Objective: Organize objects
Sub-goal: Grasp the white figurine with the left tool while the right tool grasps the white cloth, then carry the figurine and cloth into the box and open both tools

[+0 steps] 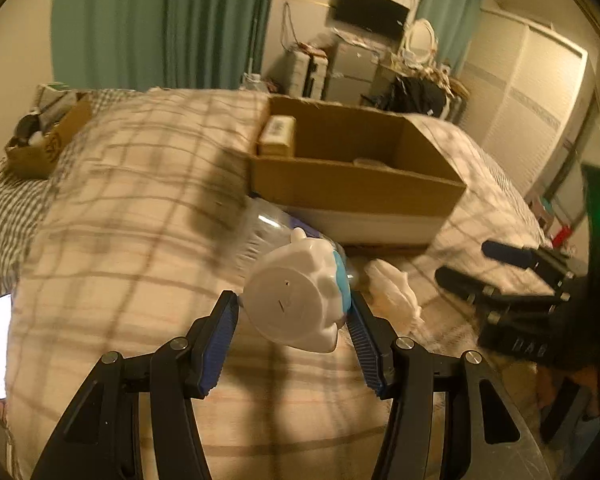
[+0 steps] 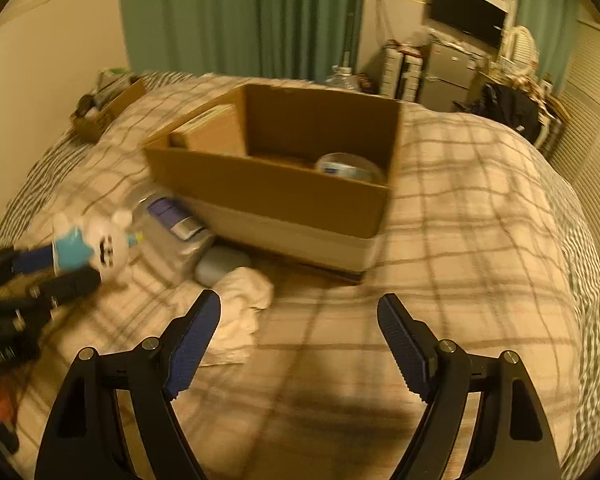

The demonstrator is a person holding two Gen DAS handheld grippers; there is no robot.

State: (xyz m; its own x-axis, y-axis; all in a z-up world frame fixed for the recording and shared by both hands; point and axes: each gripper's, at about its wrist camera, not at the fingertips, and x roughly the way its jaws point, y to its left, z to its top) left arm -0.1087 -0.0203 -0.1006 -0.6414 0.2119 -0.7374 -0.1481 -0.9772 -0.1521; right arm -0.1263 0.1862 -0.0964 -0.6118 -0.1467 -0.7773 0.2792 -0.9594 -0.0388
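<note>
On the bed (image 2: 460, 220), toward its left side, the left gripper (image 1: 294, 308) has its jaws partly closed on a white toy figure (image 1: 296, 296) with a blue shirt, one blue pad against each side of it; the toy sits clear of the plaid cover. Just beyond it, a clear plastic package (image 2: 172, 220) with a purple label lies against the near left corner of the cardboard box (image 2: 268, 188), with a pale grey object (image 2: 220, 264) beside it. A crumpled white cloth (image 2: 244, 304) lies on the cover just in front of these, near the middle of the bed. The open box stands in the middle of the bed and holds a smaller carton (image 2: 212, 132) at its left end and a round container (image 2: 348, 166) at its right. Right of the cloth, the right gripper (image 2: 300, 312) hangs over bare cover with its jaws wide apart and nothing between them.
</note>
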